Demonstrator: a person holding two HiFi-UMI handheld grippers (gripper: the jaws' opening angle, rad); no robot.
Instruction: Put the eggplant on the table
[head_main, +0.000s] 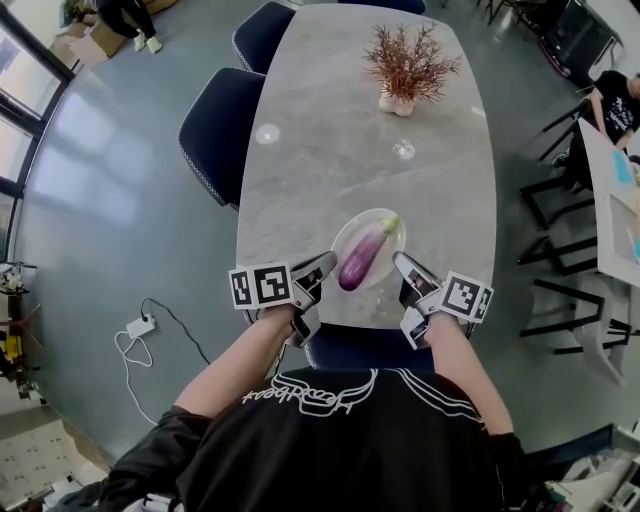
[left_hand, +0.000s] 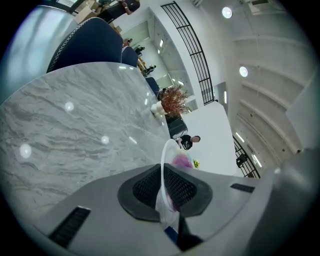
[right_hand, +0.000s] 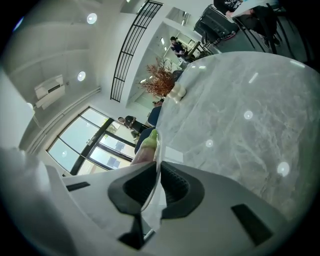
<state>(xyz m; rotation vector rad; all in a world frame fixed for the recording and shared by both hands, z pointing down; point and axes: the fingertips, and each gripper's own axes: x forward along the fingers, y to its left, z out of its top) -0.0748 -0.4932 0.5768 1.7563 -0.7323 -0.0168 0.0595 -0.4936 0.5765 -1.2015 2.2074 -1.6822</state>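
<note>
A purple eggplant with a green stem lies on a white plate at the near end of the grey marble table. My left gripper is shut on the plate's left rim, my right gripper is shut on its right rim. In the left gripper view the plate's rim runs edge-on between the dark pads, with the eggplant behind it. From the right gripper view the thin rim passes between the pads and the eggplant's green tip shows beyond.
A dried reddish plant in a small white pot stands at the table's far end. Dark blue chairs line the left side. A seated person and another table are at the right. A cable and power strip lie on the floor.
</note>
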